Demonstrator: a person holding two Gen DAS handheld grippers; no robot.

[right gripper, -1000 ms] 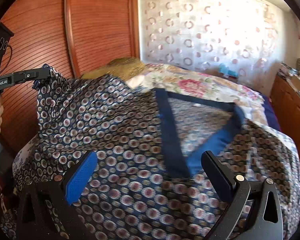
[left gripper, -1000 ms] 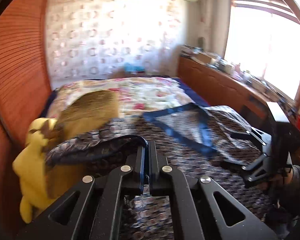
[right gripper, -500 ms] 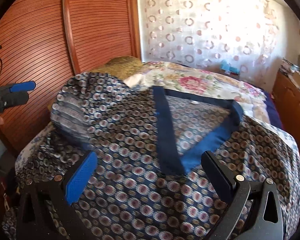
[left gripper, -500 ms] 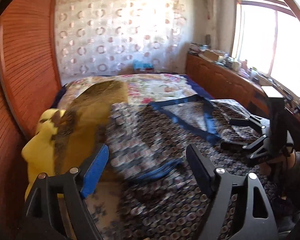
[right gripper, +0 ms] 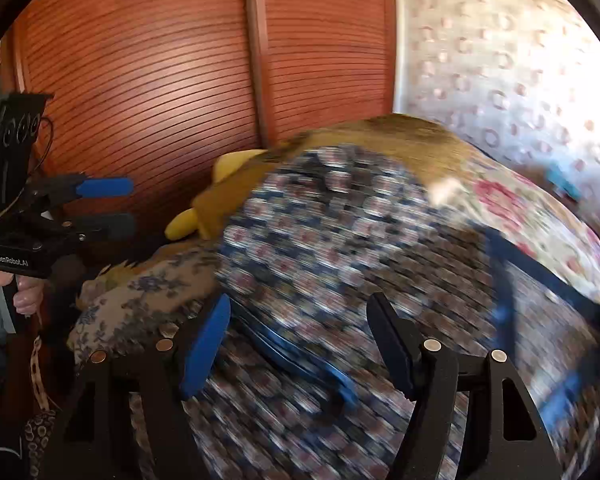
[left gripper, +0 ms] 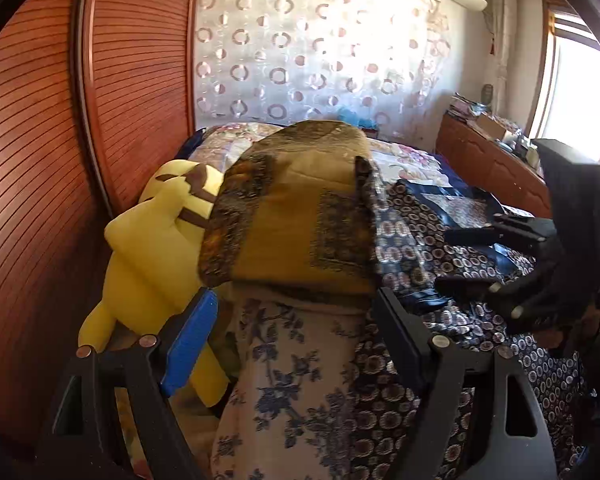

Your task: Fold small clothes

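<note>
On the bed [left gripper: 412, 160], the patterned garment [left gripper: 404, 248] with blue trim lies spread across the floral bedspread, its near edge bunched up beside a brown-and-gold pillow [left gripper: 300, 216]. A yellow plush toy [left gripper: 152, 248] rests against the slatted wooden wardrobe doors [left gripper: 32, 160], just beside the pillow.

Left claw [left gripper: 292, 336]: jaws stand well apart, with nothing between the pads. It hangs over a pale cushion with blue flowers [left gripper: 300, 392], at the garment's left edge. The left blue pad [left gripper: 188, 344] is clear of the fabric.

Right claw [right gripper: 300, 340]: jaws have just been closing and stand partly apart. Patterned fabric and a fold of blue trim [right gripper: 300, 356] lie below and between the fingers; the view is heavily blurred, so whether the pads touch the cloth cannot be told. From the left wrist view, the right claw [left gripper: 460, 260] sits low over the garment, its fingers separated.

A hand [right gripper: 24, 292] grips the left claw's handle at the edge of the right wrist view.
</note>
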